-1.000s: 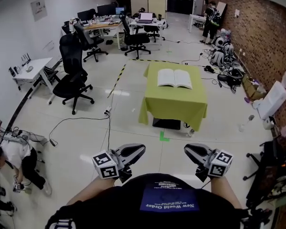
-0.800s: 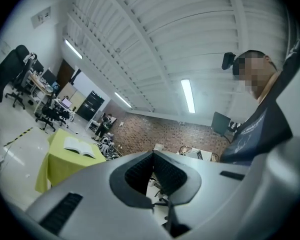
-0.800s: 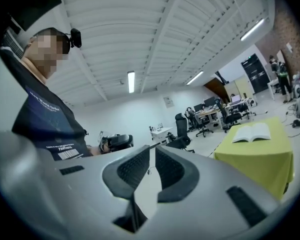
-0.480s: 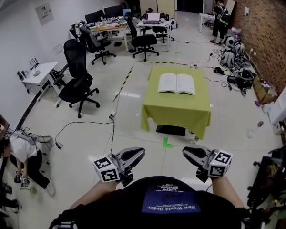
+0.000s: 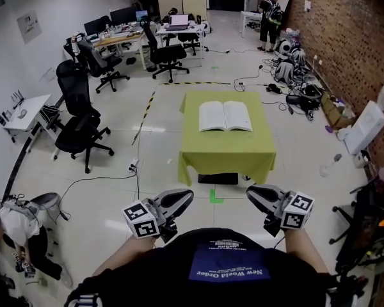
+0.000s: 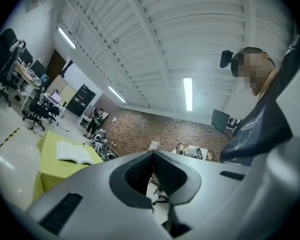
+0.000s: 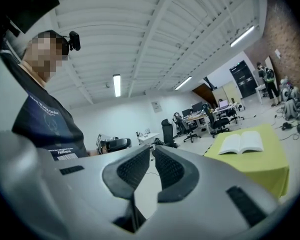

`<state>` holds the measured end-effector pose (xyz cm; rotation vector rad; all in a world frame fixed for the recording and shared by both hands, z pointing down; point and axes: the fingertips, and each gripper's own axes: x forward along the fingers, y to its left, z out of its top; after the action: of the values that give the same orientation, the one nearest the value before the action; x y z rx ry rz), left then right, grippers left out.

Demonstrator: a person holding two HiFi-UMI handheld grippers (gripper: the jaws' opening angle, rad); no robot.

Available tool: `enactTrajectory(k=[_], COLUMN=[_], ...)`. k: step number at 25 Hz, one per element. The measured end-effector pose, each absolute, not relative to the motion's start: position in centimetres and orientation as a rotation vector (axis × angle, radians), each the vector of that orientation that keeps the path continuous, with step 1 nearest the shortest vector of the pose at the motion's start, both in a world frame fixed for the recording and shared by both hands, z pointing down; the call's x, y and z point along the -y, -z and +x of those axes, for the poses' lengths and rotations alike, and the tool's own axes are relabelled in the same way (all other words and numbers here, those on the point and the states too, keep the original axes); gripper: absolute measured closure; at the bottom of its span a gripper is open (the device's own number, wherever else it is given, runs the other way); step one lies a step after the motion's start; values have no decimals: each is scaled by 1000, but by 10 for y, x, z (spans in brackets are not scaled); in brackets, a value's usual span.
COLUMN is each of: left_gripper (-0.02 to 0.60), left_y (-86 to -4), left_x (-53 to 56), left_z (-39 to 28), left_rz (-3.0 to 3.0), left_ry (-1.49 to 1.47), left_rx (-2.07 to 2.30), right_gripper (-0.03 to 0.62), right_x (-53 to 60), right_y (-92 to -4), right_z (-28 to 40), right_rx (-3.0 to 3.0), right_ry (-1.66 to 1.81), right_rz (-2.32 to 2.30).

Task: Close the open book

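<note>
Black wheeled office chairs (image 5: 77, 123) beside small white desk (image 5: 22, 110) at left; red brick wall (image 5: 352, 50) along right; yellow-black striped floor tape (image 5: 146, 107) near lime-green cloth-covered worktop (image 5: 224, 149); crouching person (image 5: 19, 226) lower left.

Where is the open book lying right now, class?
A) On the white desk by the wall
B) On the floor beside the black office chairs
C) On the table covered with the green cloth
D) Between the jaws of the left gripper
C: the open book lies flat with its pages up on the green-clothed table, which stands on the floor in the middle of the room.
</note>
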<state>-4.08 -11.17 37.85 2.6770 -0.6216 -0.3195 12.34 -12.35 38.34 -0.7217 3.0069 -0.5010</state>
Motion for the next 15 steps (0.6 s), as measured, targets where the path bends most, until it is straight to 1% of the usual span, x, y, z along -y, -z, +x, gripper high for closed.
enactTrajectory(k=[4,6,8,11,15], left_gripper=[575,575,575,575,575], left_y=[-377,-380,-383,-389,-398], left_x=[154,172,190,218,250], left_z=[-77,-90,-100,-106,-92], left_rz=[2705,2706,2707,2690,2660], left_ry=[315,313,309,317,304], left_rx=[574,550,534,525,532], right_gripper=[585,606,606,606,606], right_x=[165,184,200,221,256], right_y=[-381,-378,-376,-377,-388], right_z=[103,95,88,84,104], right_rx=[-2929,-2882,-2874,-2887,-2883], right_ry=[491,490,472,472,530], right_rz=[-869,-923,-951,-951,-950])
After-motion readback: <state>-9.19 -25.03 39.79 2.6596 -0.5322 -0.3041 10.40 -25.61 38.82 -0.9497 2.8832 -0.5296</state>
